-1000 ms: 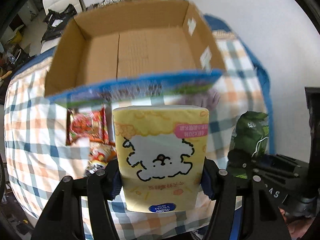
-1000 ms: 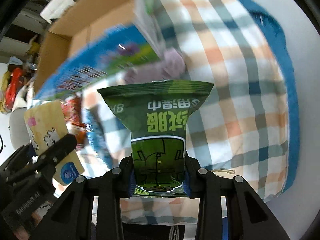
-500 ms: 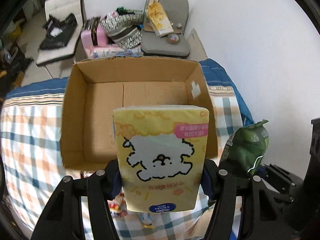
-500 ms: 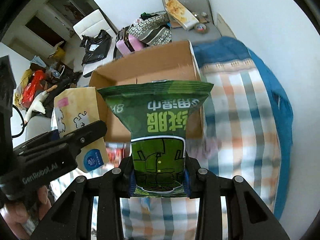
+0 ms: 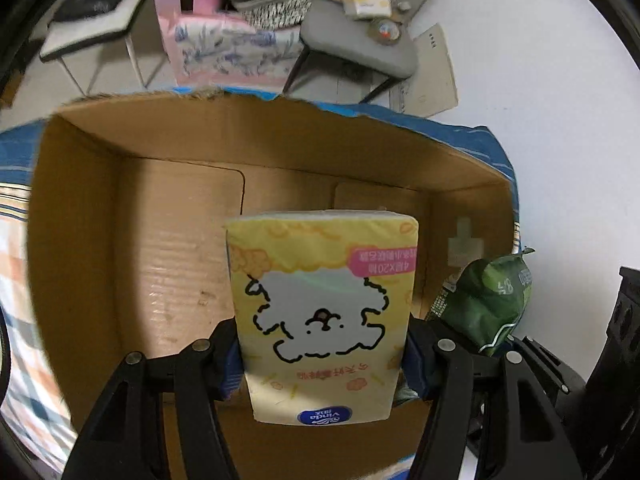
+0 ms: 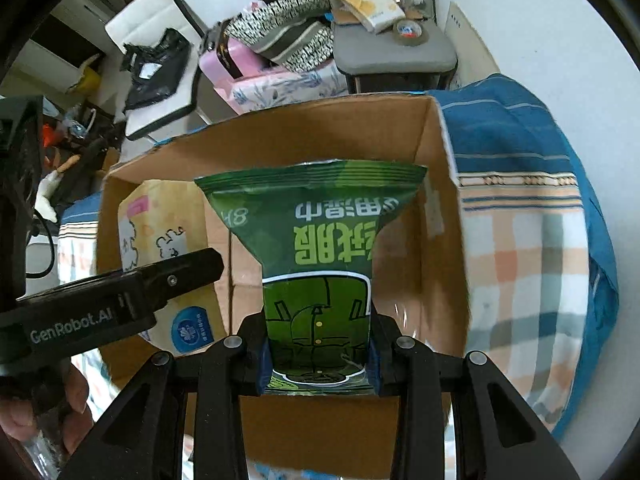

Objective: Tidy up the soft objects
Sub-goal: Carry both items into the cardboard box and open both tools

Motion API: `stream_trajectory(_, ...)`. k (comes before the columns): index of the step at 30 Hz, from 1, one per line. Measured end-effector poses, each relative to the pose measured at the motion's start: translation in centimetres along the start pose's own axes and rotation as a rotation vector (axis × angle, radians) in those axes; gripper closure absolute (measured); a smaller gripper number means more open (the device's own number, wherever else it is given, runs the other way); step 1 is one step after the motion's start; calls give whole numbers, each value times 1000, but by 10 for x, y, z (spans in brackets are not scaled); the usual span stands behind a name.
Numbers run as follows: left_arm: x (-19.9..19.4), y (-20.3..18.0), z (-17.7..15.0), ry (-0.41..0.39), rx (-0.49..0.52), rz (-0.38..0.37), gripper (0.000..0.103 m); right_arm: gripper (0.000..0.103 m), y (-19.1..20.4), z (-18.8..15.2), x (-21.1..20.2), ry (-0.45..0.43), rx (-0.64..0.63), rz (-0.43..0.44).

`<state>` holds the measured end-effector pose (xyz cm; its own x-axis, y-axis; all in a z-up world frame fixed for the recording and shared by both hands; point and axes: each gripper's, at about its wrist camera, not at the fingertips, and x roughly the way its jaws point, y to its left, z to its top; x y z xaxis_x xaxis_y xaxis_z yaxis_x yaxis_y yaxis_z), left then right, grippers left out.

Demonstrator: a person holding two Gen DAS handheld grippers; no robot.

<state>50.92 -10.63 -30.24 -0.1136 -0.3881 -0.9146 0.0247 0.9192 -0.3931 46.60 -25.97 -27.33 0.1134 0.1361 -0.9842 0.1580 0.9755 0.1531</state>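
Two soft packs are held above an open cardboard box (image 5: 168, 240), one in each gripper. The left gripper (image 5: 322, 354) is clenched on a yellow tissue pack (image 5: 322, 320) printed with a white cartoon dog; the pack is pinched at its lower sides between the blue-padded fingers (image 5: 228, 360) and stands upright, its print upside down to the camera. In the right wrist view the same tissue pack (image 6: 160, 236) is seen at the left, over the left half of the box, with the left gripper's black body marked "GenRobot.AI" in front of it.

The right gripper (image 6: 318, 354) is closed on a green snack bag (image 6: 316, 248), gripped near its lower end, with the crimped top edge pointing away and the lettering inverted. The bag is held over the right half of the box (image 6: 444, 200). From the left wrist view the green bag (image 5: 488, 304) is seen just beside the tissue pack, on its right.

The box rests on a bed covered with a plaid sheet (image 6: 528, 248) edged in blue. Its brown floor is visible behind both packs. Beyond the box a grey chair (image 6: 392, 52) loaded with clutter and a pink floral bag (image 5: 224, 48) are seen against a white wall.
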Motion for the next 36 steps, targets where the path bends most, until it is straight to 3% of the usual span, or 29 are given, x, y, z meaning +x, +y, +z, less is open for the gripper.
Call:
stream_trajectory(4, 20, 9, 15, 48, -27, -53, 43, 65, 0, 20, 25, 37, -10, -42)
stream_trajectory(10, 36, 11, 29, 65, -36, -74, 43, 65, 4, 39, 49, 75, -17, -89)
stream_trajectory(15, 48, 9, 35, 94, -27, -34, 41, 64, 12, 50, 61, 88, -47, -133)
stream_trajectory(16, 48, 8, 36, 91, -24, -23, 39, 62, 13, 51, 62, 86, -46, -143)
stream_trajectory(19, 45, 7, 36, 73, -20, -11, 22, 45, 14, 54, 62, 81, -38, -136)
stream_trajectory(20, 43, 6, 35, 64, -13, -1, 17, 43, 14, 54, 63, 83, -37, -135)
stream_trajectory(22, 37, 5, 33, 40, 7, 33, 16, 43, 14, 52, 61, 75, -35, -147)
stream_trajectory(24, 31, 2, 30, 19, 29, 80, 5, 43, 14, 49, 58, 72, -32, -148)
stream_trajectory(27, 17, 2, 21, -33, 70, 147, 3, 37, 14, 42, 53, 65, -39, -157)
stream_trajectory(32, -1, 11, 3, -111, 111, 208, 3, 8, 16, 19, 44, 54, -40, -156)
stream_trajectory(36, -14, 13, -15, -168, 141, 266, 3, 3, 19, 2, 37, 29, -31, -147)
